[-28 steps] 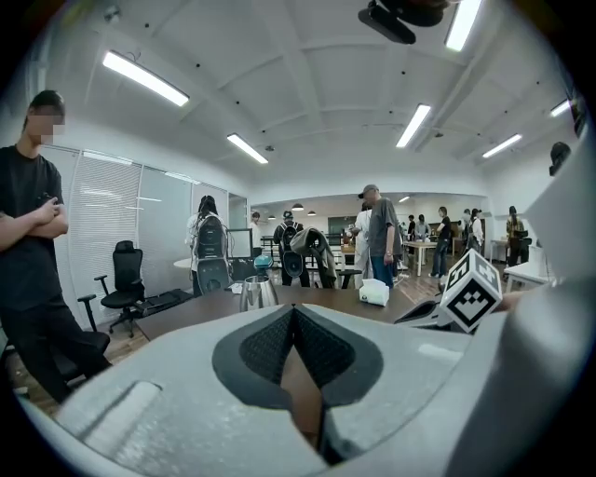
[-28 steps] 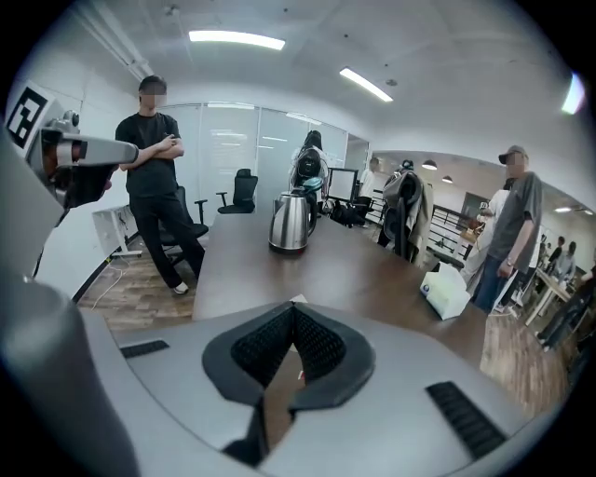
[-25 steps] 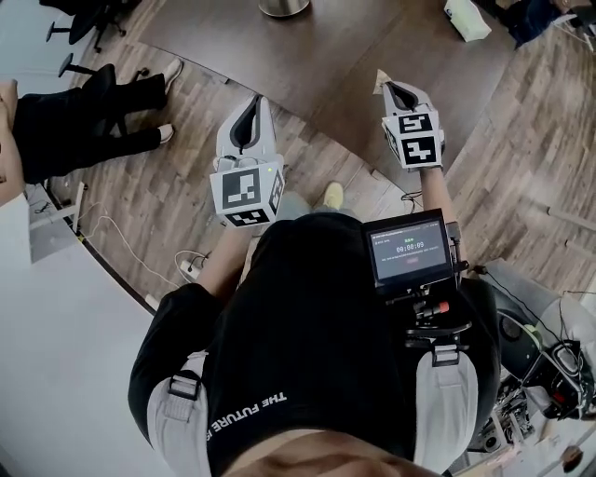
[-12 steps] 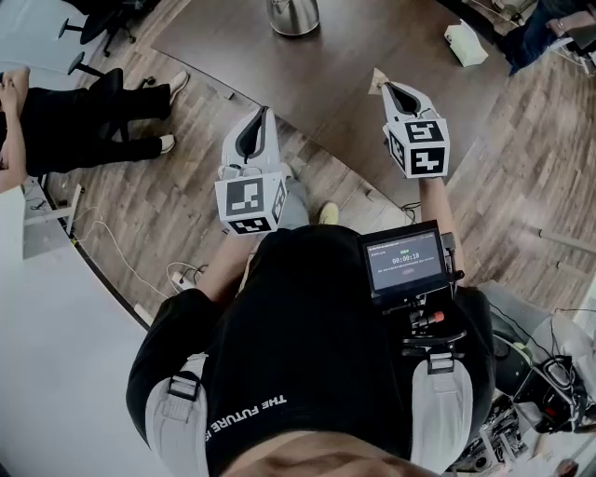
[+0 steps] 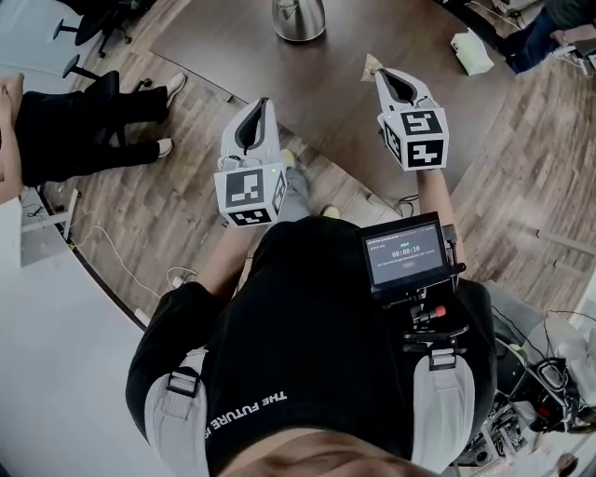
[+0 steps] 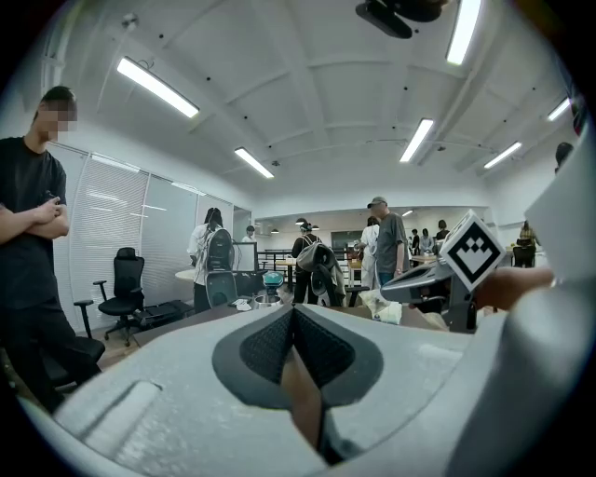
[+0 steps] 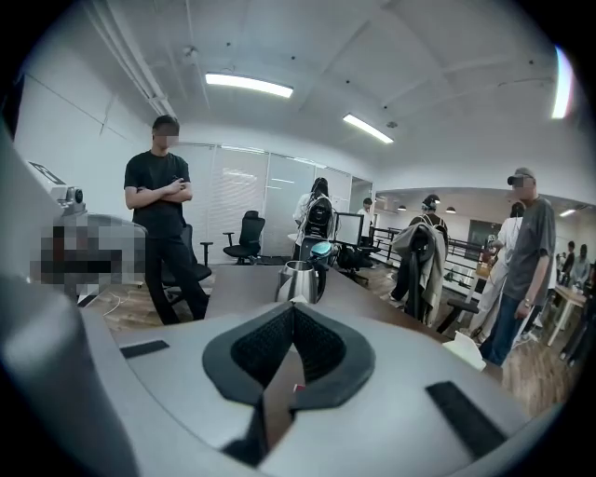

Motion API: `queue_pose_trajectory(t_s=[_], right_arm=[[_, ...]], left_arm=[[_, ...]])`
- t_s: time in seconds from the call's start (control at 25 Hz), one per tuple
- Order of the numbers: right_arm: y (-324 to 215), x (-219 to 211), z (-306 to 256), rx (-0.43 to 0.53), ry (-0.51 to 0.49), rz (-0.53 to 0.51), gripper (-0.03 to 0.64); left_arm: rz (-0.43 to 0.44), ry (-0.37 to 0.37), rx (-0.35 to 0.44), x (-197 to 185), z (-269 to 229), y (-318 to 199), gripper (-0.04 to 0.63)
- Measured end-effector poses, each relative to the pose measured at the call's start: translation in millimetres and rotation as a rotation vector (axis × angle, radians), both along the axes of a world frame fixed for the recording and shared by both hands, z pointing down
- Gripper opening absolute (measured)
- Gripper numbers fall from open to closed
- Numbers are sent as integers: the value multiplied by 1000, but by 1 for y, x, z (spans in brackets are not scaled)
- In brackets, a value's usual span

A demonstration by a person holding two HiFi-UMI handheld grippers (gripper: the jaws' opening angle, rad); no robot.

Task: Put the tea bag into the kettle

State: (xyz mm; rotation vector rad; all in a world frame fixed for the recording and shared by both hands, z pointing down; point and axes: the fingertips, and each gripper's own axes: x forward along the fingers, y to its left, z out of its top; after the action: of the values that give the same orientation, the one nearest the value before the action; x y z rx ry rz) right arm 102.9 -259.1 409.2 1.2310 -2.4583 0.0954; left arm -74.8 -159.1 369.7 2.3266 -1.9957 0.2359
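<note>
The steel kettle stands on the brown table at the far side; it also shows ahead in the right gripper view. My right gripper hovers over the table's near edge, shut on a pale tea bag that sticks out of its tip. In the right gripper view the jaws are pressed together, with a small white tip between them. My left gripper is shut with nothing in it, held over the floor just short of the table edge, to the left of the right one.
A white tissue box lies on the table at the right. A person in black stands on the wooden floor at the left, near office chairs. Cables trail on the floor. More people stand beyond the table.
Both grippers have come forward toward the table, the right one now over its edge. The kettle has come further into the head view.
</note>
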Motion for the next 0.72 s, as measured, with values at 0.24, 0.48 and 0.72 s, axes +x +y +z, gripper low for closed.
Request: queue_pose_trajectory(t_s=[0.24,0.48,0.72], right_arm=[[-37,-14,-11,-1,0,-3,8],[-79,-30,-22,1,6,0,8],[-118,-60,-37,3,9,7,8]], left_arm=[[15,9,-3,-8,-7,-49,3],[35,17,2,-19,-19,-100,3],[39,19,-5,-52,-29,-137,3]])
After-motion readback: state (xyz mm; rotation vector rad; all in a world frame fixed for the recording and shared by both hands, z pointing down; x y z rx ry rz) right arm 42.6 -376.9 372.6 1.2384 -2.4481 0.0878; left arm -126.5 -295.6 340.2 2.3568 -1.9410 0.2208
